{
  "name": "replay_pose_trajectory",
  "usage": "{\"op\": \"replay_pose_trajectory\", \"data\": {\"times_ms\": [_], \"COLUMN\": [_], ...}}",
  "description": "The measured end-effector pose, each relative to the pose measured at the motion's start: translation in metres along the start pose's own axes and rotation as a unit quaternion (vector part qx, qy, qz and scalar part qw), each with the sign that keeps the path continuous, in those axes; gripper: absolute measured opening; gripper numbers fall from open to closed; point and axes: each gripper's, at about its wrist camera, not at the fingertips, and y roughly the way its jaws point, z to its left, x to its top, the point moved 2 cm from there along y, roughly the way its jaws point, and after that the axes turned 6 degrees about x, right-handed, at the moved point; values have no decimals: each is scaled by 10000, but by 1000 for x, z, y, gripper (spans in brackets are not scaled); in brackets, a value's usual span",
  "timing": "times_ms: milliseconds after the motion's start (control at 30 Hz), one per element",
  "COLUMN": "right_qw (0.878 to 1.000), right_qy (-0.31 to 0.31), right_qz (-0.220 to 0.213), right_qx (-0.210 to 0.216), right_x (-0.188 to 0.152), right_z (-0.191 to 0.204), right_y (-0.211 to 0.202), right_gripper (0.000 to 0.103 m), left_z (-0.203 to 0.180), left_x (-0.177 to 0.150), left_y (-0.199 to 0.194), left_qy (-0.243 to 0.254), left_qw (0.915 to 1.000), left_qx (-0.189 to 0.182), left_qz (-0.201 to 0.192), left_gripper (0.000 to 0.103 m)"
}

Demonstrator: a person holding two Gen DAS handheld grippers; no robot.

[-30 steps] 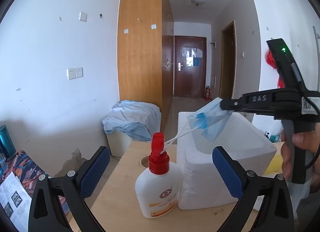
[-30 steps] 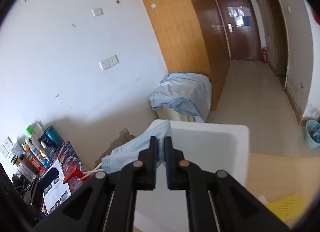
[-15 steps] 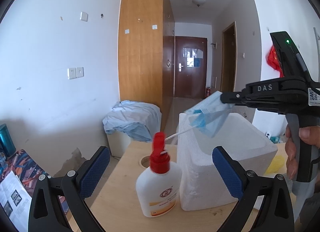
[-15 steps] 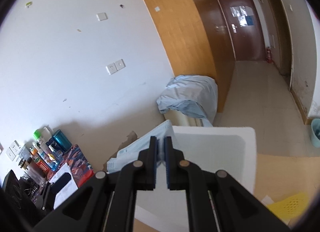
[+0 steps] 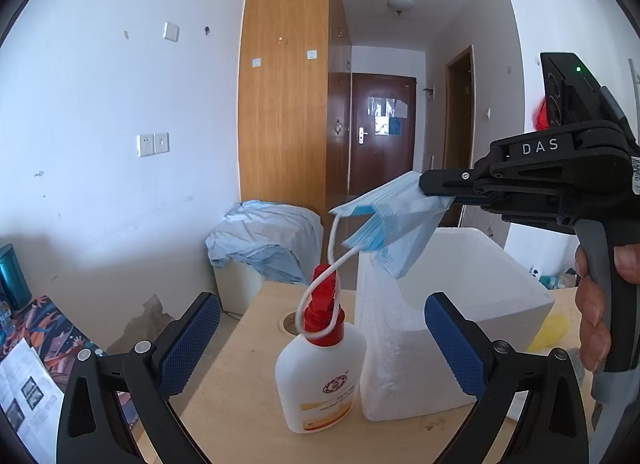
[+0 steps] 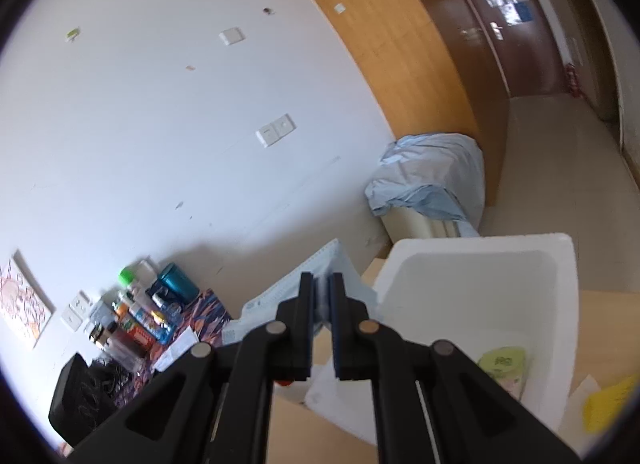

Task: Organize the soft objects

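Note:
A blue pleated face mask (image 5: 396,220) hangs in the air, pinched at one edge by my right gripper (image 5: 434,189), which is shut on it. One white ear loop (image 5: 320,304) is hooked round the red nozzle of a white bottle (image 5: 320,368). The mask hangs over the near left corner of a white foam box (image 5: 404,364). My left gripper (image 5: 320,344) is open and low, with the bottle standing beyond its pads. In the right wrist view the shut right gripper (image 6: 322,292) holds the mask (image 6: 276,300) left of the foam box (image 6: 480,244).
The bottle and box stand on a light wooden table (image 5: 248,396) with a round hole (image 5: 290,320). A yellow-green packet (image 6: 502,364) lies inside the box, a yellow item (image 6: 608,400) beside it. A person's hand (image 5: 600,304) grips the right handle. Clutter (image 6: 140,312) lines the left wall.
The right gripper has risen a little and turned left, lifting the mask higher above the box. The ear loop now stretches down round the bottle's nozzle. The left gripper has not moved.

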Motion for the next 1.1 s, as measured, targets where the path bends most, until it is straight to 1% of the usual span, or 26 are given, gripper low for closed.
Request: {"op": "replay_pose_trajectory", "data": {"times_ms": [67,200,367,767,867,1033,1100], "right_qw": [9999,9996,9990,9977,9974,9961,9947], "right_qy": [-119,-111,-140,69,-4,-28,-84], "right_qz": [9,30,-160,-645,-699,-702,-702], "right_qx": [4,272,405,214,-155,-531,-744], "right_x": [-2,-3,3,20,21,17,17], "right_z": [7,17,24,4,-2,-13,-17], "right_y": [-1,-4,-14,-51,-55,-56,-55], "right_gripper": [9,9,9,9,9,9,9], "left_z": [0,0,-1,-6,-8,-10,-11], "left_x": [0,-2,-2,-3,-3,-3,-3], "left_y": [-1,-4,-6,-5,-4,-3,-3], "left_qy": [0,-1,-13,52,80,101,103], "left_qw": [10000,10000,10000,10000,9999,9999,9999], "left_qx": [22,53,91,67,70,59,59], "left_qz": [-19,-25,-30,-14,2,21,26], "left_gripper": [102,102,102,102,102,102,102]}}
